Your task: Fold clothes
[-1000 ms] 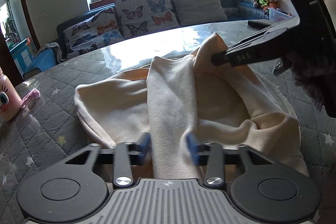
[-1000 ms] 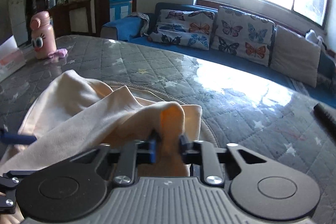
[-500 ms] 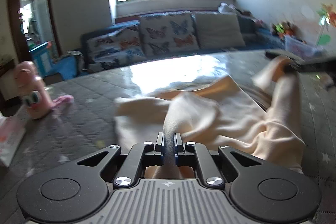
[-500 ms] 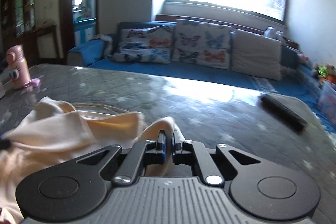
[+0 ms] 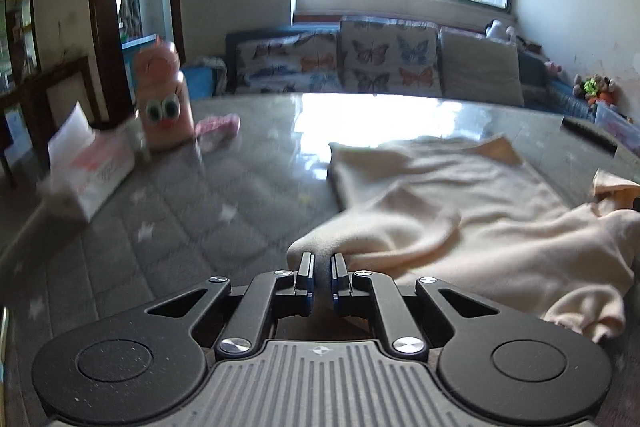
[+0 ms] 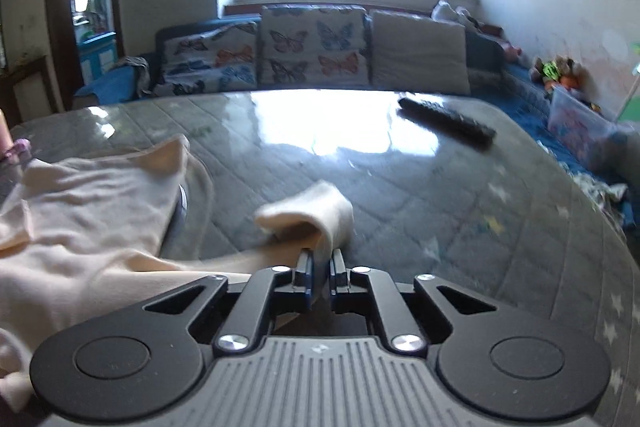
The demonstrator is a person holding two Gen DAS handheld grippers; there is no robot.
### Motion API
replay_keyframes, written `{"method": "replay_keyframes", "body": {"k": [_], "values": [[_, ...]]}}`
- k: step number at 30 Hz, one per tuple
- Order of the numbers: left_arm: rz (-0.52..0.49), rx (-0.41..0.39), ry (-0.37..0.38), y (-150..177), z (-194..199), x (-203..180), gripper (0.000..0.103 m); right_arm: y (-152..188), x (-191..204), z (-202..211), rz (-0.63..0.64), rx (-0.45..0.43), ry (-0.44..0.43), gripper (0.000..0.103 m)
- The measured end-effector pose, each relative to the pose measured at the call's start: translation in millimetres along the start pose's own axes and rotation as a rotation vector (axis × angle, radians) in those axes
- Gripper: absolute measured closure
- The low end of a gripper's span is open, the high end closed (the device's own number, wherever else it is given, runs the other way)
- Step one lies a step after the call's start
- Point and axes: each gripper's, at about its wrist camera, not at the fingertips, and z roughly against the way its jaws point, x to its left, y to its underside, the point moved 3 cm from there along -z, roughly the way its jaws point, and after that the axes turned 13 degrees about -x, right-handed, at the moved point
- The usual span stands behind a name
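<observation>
Tabletop (image 5: 168,211), grey quilted cover with stars, fills everything ahead of both claws; sofa with butterfly cushions (image 6: 312,51) runs along its far side under the window. Cream garment (image 5: 460,211) is the only piece of clothing in play: most of it lies spread on the tabletop ahead and to the right of the left claw (image 5: 321,277), rumpled, one far corner flicked up, no clean crease anywhere. Left claw is pinched nearly closed on a bunched edge of the garment, cloth squeezed between the pads. Right claw (image 6: 319,273) has its jaws easing open a touch, but cloth sits between the pads and looks clamped: a sleeve-like end curls forward just ahead of it, rest of the garment trailing off to its left. My read: still the spread-and-flatten stage, two ends held apart to stretch the piece out. Nothing folded yet, so all folds are left, plus smoothing the lumps in the middle. Smaller stuff: white box (image 5: 92,167) and pink bottle with googly eyes (image 5: 162,103) far left of the left claw, well clear of the cloth; dark remote (image 6: 448,123) ahead and right of the right claw, also clear; small pink item (image 5: 218,127) beside the bottle, too blurred to identify.
</observation>
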Motion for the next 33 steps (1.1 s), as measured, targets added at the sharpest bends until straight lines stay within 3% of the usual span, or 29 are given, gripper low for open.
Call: {"method": "replay_keyframes", "body": {"k": [4, 6, 10, 19, 23, 33], "values": [[-0.017, 0.022, -0.007, 7.8, 4.7, -2.7, 0.09, 9.9, -3.3, -5.0, -0.015, 0.03, 0.021, 0.087], [-0.035, 0.012, -0.007, 6.9, 9.9, -4.2, 0.088, 12.1, -7.4, -5.0, -0.015, 0.036, 0.038, 0.077], [-0.07, -0.025, 0.026, 0.8, 25.7, -12.5, 0.06, 13.5, -14.0, -3.0, 0.002, 0.046, 0.06, 0.068], [-0.141, -0.051, 0.293, 2.2, 56.2, -65.6, 0.046, 13.8, -4.1, 19.4, 0.05, 0.021, 0.035, 0.054], [-0.184, -0.029, 0.377, 13.8, 60.8, -89.4, 0.043, 11.8, 17.0, 42.6, 0.095, -0.007, -0.053, 0.051], [-0.218, 0.023, 0.408, 34.6, 59.4, -102.7, 0.047, 23.7, 108.0, 98.6, 0.139, 0.038, -0.538, 0.052]]}}
